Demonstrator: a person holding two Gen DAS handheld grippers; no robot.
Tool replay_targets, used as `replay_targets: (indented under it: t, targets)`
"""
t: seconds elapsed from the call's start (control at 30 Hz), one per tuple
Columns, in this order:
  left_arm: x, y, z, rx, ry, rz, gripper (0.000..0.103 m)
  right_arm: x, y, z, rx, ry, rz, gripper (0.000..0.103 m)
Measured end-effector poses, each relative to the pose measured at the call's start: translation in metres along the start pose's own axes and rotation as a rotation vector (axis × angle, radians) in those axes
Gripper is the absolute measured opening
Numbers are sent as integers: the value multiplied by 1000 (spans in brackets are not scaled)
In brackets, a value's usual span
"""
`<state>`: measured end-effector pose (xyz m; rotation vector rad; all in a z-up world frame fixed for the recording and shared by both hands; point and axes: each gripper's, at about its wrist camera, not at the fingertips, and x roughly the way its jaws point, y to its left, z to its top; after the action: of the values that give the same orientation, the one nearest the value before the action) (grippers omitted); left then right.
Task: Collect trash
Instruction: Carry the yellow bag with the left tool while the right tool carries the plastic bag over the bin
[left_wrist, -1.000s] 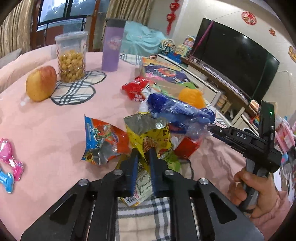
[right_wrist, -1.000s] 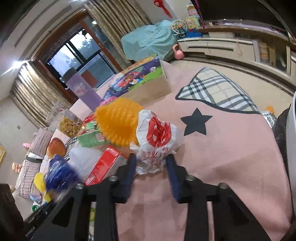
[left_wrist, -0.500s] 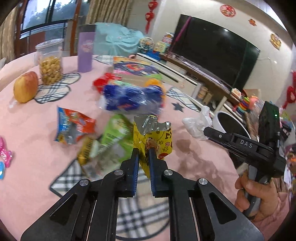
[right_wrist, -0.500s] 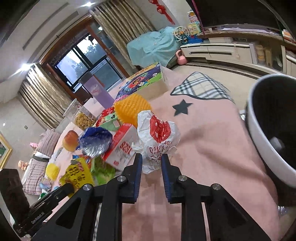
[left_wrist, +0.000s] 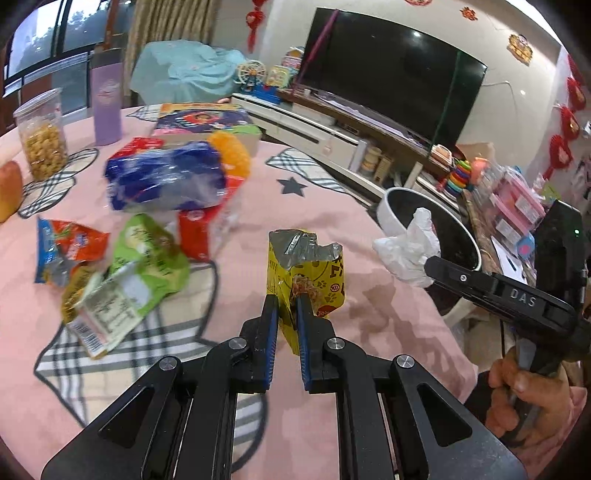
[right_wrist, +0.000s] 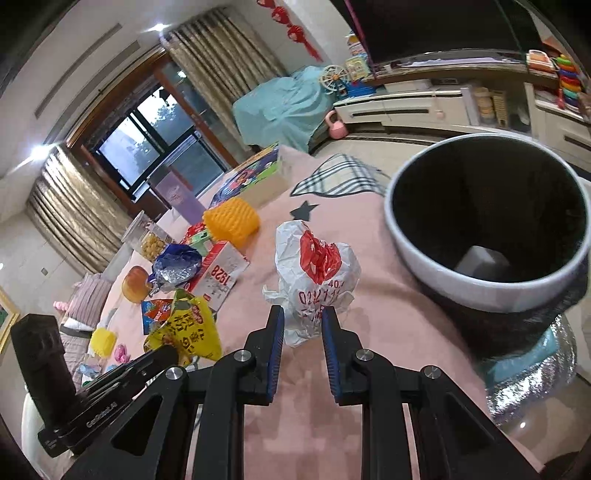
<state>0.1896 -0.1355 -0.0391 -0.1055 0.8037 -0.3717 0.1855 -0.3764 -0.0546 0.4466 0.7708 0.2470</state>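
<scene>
My left gripper (left_wrist: 287, 302) is shut on a yellow snack wrapper (left_wrist: 306, 269) and holds it above the pink tablecloth; the wrapper also shows in the right wrist view (right_wrist: 188, 330). My right gripper (right_wrist: 303, 319) is shut on a crumpled white plastic bag with red print (right_wrist: 317, 277), held just left of the white bin's rim (right_wrist: 480, 291). In the left wrist view the bag (left_wrist: 410, 251) hangs at the bin's rim (left_wrist: 391, 218). The bin's inside is dark.
Loose wrappers lie on the table: green (left_wrist: 140, 258), orange (left_wrist: 62, 247), blue bag (left_wrist: 162, 181), red box (right_wrist: 218, 273). An orange foam net (right_wrist: 231, 219), a boxed game (left_wrist: 203, 118), a snack jar (left_wrist: 42, 133), a purple bottle (left_wrist: 106, 103) and an apple (right_wrist: 135, 284) stand farther back.
Both grippers have moved right toward the bin with their loads. The bin now fills the right of the right wrist view. The pile of wrappers has fallen behind to the left.
</scene>
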Motion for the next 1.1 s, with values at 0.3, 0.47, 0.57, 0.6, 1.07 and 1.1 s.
replay_targets:
  t: [0.3, 0.47, 0.57, 0.6, 1.07, 1.1]
  targets:
    - [15, -43, 9, 71, 5, -50, 9, -32, -25, 9, 40, -50, -32, 3]
    - [20, -51, 7, 82, 14, -55, 9, -28, -34, 7, 76, -37, -10, 6]
    - [19, -46, 5, 70, 16, -43, 9, -18, -34, 2, 79, -14, -30, 11]
    - [18, -43, 5, 64, 16, -38, 9, -14, -34, 1, 87, 0, -20, 19]
    - [14, -22, 6, 22, 18, -15, 9, 22, -16, -3, 11, 40, -21, 34]
    - [14, -24, 6, 24, 18, -19, 9, 17, -15, -3, 10, 33, -15, 33]
